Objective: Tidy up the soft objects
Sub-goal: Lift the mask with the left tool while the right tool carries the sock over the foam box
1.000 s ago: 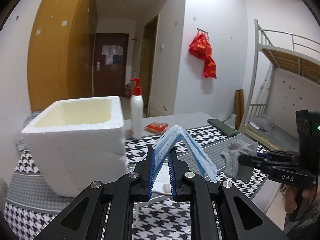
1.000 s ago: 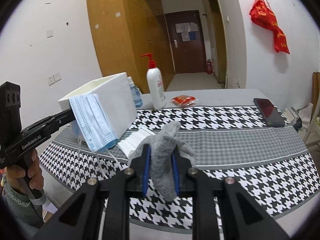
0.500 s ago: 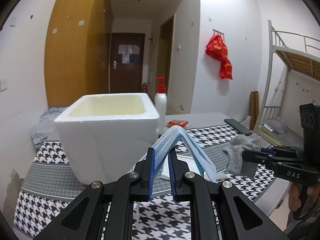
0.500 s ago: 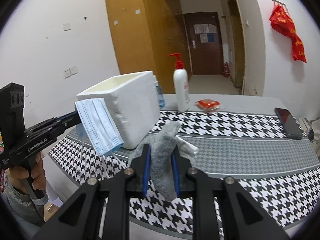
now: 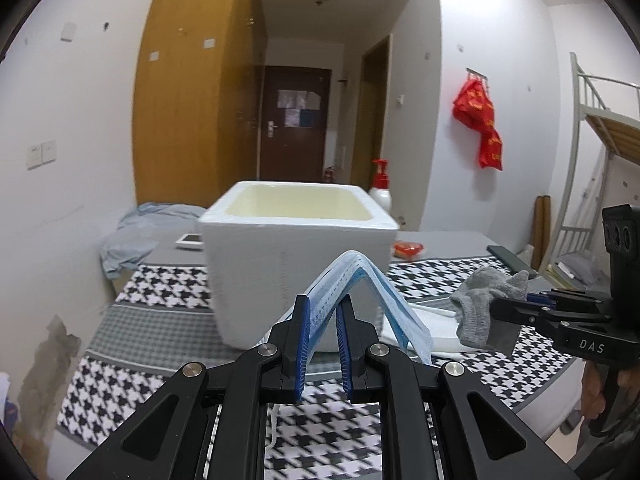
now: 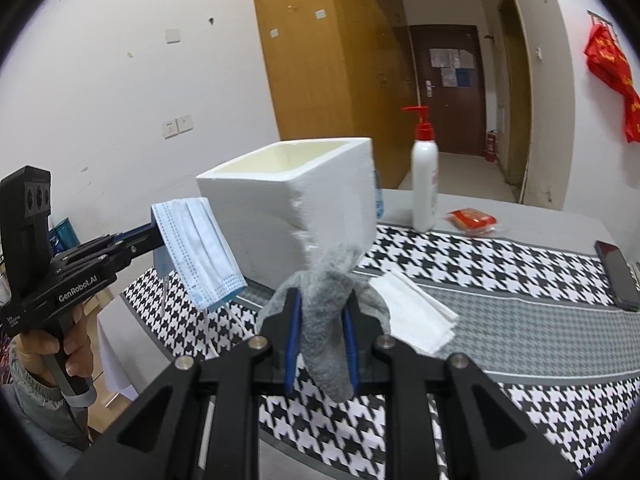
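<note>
- The left gripper (image 5: pixel 323 312) is clamped on a folded blue face mask (image 5: pixel 362 292), which peaks above the blue pads and drapes down to the right; in the right wrist view the same mask (image 6: pixel 198 248) hangs clear of the table with its ear loops dangling.
- The right gripper (image 6: pixel 321 322) is clamped on a grey sock (image 6: pixel 326 320), the cloth bunched between the pads and sagging below them; from the left wrist view the sock (image 5: pixel 482 308) hangs off the tool's tip, over the right part of the table.
- A white foam box (image 5: pixel 298 256), open at the top, stands on the table (image 5: pixel 168 288) straight ahead of the left gripper, beyond the mask; its pale inside walls show, but its floor is hidden.
- The table wears a black-and-white houndstooth cloth (image 6: pixel 500 248) with grey bands.
- A folded white cloth (image 6: pixel 414 314) lies flat on the table just right of the box, near the sock.
- A white pump bottle with a red top (image 6: pixel 425 184) stands upright behind the box, a small red packet (image 6: pixel 472 218) lies beside it, and a dark phone (image 6: pixel 616 280) rests at the far right.
- A person's hand (image 6: pixel 52 350) grips the left tool's handle at the left edge.
</note>
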### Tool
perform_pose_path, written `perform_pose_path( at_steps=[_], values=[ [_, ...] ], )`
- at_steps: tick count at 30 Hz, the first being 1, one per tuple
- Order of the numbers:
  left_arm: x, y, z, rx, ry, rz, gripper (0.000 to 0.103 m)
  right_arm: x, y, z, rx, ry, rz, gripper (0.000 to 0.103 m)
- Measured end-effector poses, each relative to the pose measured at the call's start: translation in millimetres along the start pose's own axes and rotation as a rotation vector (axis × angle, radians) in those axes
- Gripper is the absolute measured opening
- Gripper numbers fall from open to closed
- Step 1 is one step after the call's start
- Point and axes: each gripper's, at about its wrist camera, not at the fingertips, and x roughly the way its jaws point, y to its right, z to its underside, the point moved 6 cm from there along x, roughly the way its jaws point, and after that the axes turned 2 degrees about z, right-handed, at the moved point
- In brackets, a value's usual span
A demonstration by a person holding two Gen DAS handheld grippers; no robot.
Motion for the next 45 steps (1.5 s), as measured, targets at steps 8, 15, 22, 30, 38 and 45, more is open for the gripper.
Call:
perform_pose_path(
  at_steps=[8, 15, 22, 30, 38, 45],
  values=[
    [-13, -19, 1, -0.017, 0.008, -0.047, 0.014, 8, -24, -5, -0.041, -0.011, -0.036, 0.024],
    [-23, -27, 0, -0.027, 0.019, -0.066, 0.014, 12, -38, -11, -0.068, -0.009, -0.056, 0.024],
    [-33, -28, -12, -0.012, 0.048, -0.07, 0.014, 13, -45, -19, -0.086, -0.003, -0.058, 0.024],
    [-34, -30, -30, -0.001, 0.074, -0.064, 0.014, 5, -48, -37, -0.105, 0.032, -0.052, 0.024],
    [-35, -29, -52, 0.01, 0.103, -0.069, 0.014, 0, -51, -62, -0.117, 0.068, -0.045, 0.024],
    [-33, -27, -73, 0.029, 0.122, -0.071, 0.014, -4, -51, -88, -0.122, 0.103, -0.044, 0.024]
  ],
)
